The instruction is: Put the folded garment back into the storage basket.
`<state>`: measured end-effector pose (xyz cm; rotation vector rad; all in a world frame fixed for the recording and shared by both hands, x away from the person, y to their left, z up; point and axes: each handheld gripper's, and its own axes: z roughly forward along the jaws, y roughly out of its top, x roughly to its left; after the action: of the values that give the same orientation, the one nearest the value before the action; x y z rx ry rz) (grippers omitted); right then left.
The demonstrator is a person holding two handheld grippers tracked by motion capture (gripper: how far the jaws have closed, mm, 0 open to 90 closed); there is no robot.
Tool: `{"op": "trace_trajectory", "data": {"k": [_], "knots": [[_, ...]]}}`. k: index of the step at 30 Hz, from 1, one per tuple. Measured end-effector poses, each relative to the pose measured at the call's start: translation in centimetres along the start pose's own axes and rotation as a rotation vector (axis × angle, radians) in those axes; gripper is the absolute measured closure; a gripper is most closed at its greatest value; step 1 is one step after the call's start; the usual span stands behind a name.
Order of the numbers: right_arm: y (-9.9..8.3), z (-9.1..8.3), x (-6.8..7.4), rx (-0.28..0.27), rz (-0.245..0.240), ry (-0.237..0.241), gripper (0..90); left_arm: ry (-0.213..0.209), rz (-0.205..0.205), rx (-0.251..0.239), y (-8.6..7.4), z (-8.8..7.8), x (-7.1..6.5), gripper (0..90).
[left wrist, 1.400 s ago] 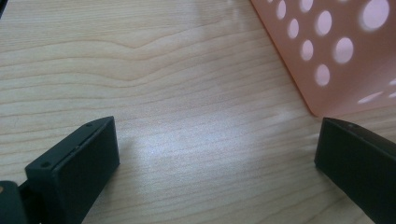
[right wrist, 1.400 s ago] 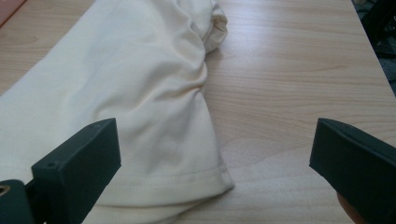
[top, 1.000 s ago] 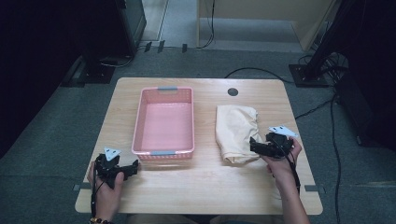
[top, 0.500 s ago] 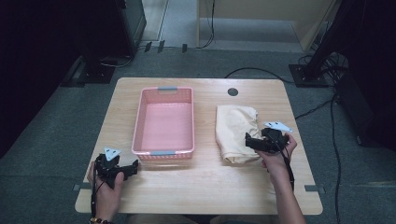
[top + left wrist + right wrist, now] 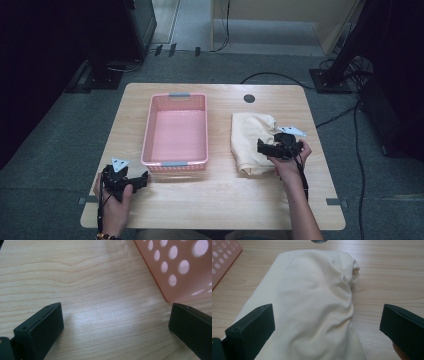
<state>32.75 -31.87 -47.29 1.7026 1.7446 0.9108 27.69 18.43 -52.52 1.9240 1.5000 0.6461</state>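
A folded cream cloth (image 5: 249, 141) lies on the right half of the wooden table (image 5: 215, 200). My right gripper (image 5: 260, 146) hovers over the cloth's near right part, pointing left. Its jaws stand open and wide apart over the cloth (image 5: 312, 297), holding nothing, as the right gripper view (image 5: 327, 322) confirms. An empty pink perforated basket (image 5: 148, 131) stands left of centre. My left gripper (image 5: 144, 180) rests at the front left, just off the basket's near left corner (image 5: 180, 270). It is open (image 5: 116, 320) over bare wood.
A round cable hole (image 5: 249, 98) sits in the tabletop behind the cloth. Dark furniture and cables surround the table on the floor. Bare wood runs along the front edge between my hands.
My right gripper has moved left and a little away from me, further over the cloth. The left gripper, basket and cloth have stayed put.
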Motion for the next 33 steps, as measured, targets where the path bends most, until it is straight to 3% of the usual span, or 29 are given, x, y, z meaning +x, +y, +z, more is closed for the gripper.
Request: {"op": "trace_trajectory", "data": {"k": [23,33], "knots": [[1.3,2.2,2.1,0.019,0.010,0.003,0.0,0.000,0.000,0.000,0.0,0.0,0.0,0.0],[1.5,3.2,2.2,0.031,0.027,-0.019,0.0,0.000,0.001,0.000,0.0,0.0,0.0,0.0]]}}
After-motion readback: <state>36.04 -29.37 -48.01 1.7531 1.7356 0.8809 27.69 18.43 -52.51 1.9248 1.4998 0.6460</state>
